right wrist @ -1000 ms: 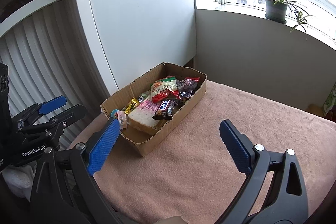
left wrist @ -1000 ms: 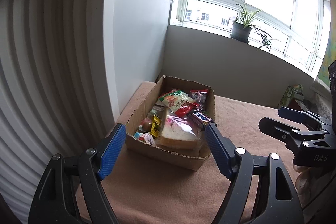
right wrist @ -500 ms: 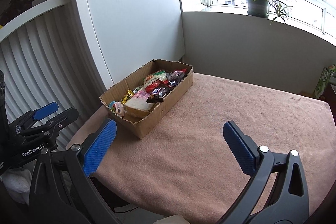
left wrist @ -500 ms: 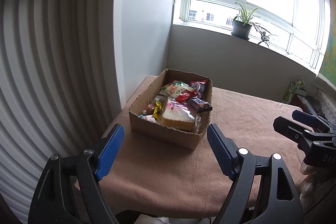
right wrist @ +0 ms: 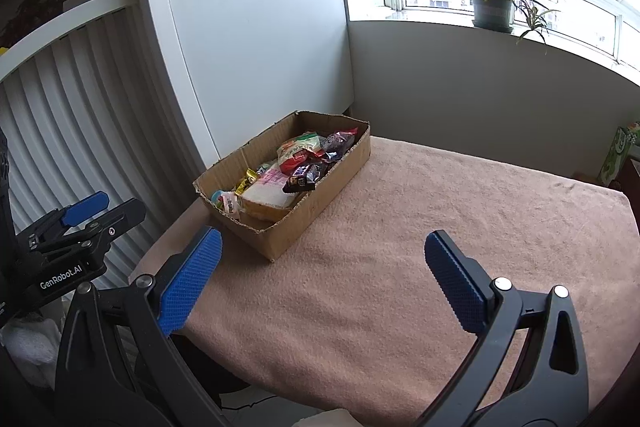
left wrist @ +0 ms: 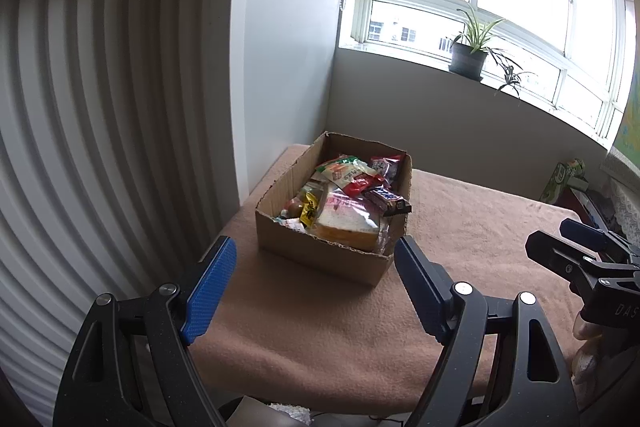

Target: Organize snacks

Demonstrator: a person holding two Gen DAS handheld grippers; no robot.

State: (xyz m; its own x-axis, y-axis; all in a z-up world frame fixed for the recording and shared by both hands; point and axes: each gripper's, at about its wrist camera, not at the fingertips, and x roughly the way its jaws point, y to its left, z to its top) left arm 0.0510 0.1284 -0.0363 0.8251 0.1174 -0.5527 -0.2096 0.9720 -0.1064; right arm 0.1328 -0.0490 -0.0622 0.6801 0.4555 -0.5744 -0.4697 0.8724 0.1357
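Note:
A cardboard box (left wrist: 320, 255) sits at the far left of the table, also in the right wrist view (right wrist: 320, 211). It holds several snacks: a wrapped bread slice (left wrist: 348, 223), a dark chocolate bar (left wrist: 388, 199), a red and green packet (left wrist: 344, 171) and a yellow candy (left wrist: 308, 211). My left gripper (left wrist: 316, 267) is open and empty, held back above the table's near edge in front of the box. My right gripper (right wrist: 320, 267) is open and empty, above the near edge to the right of the box.
The table wears a tan cloth (right wrist: 460, 227). A white cabinet (right wrist: 256, 47) and a ribbed white panel (left wrist: 100, 127) stand left of the box. A potted plant (right wrist: 492, 7) is on the windowsill. A green carton (left wrist: 560, 179) stands past the table's far right corner.
Both grippers have pulled back and up from the box, which now looks smaller and farther away. Both stay open and empty. The snacks have not moved.

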